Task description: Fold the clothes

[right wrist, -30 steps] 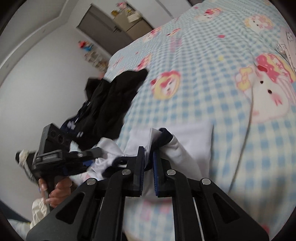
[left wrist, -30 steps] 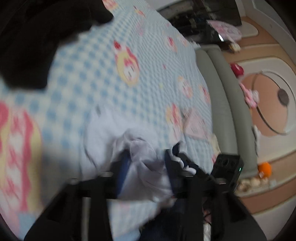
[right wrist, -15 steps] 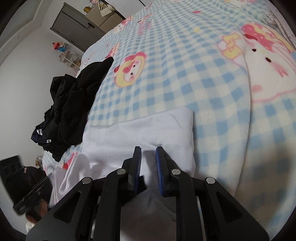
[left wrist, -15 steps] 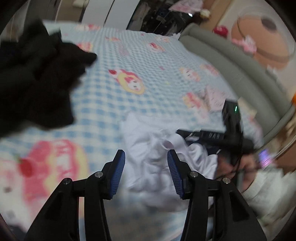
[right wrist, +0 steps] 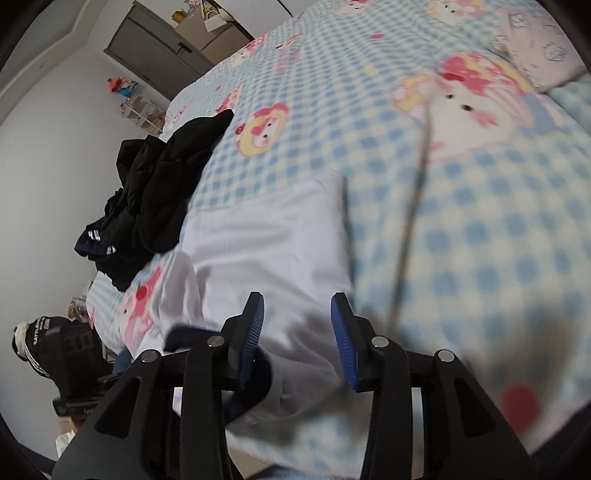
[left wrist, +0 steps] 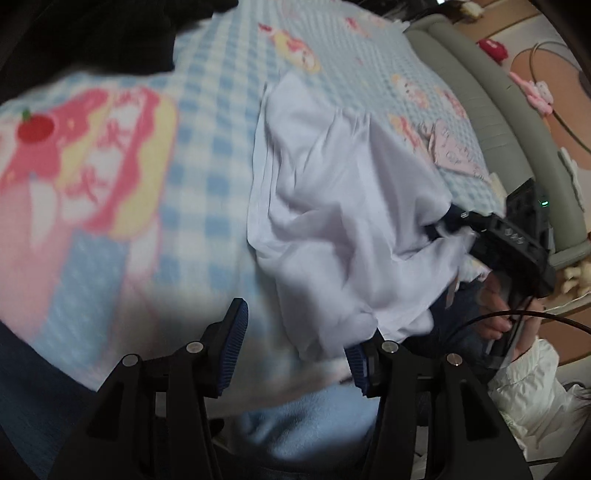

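A white garment (left wrist: 340,206) lies crumpled on the blue checked bedspread (left wrist: 207,155), with a navy trim showing at its right side. My left gripper (left wrist: 295,345) stands open just before the garment's near edge, nothing between its fingers. In the left wrist view the right gripper (left wrist: 454,221) meets the garment's right side, held by a hand in a white sleeve (left wrist: 524,373). In the right wrist view the white garment (right wrist: 273,236) lies spread flat, and my right gripper (right wrist: 298,326) is open low over its near part. A navy piece (right wrist: 181,334) shows by the left finger.
A pile of black clothes (right wrist: 159,192) lies on the bed beyond the garment's left side, also the black clothes (left wrist: 96,33) at the top left. A grey padded bed edge (left wrist: 498,110) runs along the right. A thin cable (right wrist: 410,221) crosses the right wrist view.
Both grippers have let go of the white garment: the left opened first, the right just now. The garment has dropped from a lifted bunch onto the bedspread.
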`<state>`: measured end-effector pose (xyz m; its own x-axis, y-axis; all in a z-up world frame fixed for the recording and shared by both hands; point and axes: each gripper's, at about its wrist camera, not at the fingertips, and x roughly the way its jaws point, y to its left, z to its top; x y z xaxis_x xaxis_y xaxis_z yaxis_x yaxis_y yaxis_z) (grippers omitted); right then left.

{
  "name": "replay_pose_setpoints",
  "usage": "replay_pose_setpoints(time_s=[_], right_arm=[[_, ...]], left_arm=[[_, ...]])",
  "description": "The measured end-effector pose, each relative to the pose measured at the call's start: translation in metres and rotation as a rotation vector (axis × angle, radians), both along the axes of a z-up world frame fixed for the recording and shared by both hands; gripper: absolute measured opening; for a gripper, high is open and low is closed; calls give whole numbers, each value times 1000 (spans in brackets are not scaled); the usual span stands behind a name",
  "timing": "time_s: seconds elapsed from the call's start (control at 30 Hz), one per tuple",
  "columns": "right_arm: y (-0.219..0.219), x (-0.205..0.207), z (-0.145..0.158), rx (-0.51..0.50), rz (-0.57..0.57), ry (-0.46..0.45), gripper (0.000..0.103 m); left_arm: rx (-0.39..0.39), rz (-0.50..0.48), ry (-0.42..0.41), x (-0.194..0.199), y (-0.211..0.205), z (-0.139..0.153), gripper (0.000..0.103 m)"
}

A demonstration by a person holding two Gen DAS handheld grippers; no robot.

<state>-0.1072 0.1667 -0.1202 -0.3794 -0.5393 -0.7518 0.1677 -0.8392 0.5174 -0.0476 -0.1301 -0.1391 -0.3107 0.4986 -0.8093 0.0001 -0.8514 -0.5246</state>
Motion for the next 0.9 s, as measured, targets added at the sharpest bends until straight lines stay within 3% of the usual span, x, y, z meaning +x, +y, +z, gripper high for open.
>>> replay_pose_setpoints(time_s=[0.2,0.3,0.37,0.43,0.53,0.77,0.83,0.9], right_arm=[[-34,-25,18,75,72,62,44],[-77,-32,9,125,222,15,45],[-100,-20,2,154,332,4,45],[-113,6,1,210,409,51,49],[-110,37,1,250,475,97,55],[-71,57,0,162,366,55,55],[-67,57,-9,197,349,18,54],[-59,60,-14,217,338,2,53]], left_arm=[[34,25,-16,9,1,-4,52],[40,42,-9,15,-4,1,52],[44,53,-5,18,-8,4,52],[62,82,20,24,-21,12,52],[63,94,35,23,-26,18,52],[-15,69,20,10,-10,21,55],[-37,62,16,6,-5,21,55],[-59,55,12,2,-1,22,47]])
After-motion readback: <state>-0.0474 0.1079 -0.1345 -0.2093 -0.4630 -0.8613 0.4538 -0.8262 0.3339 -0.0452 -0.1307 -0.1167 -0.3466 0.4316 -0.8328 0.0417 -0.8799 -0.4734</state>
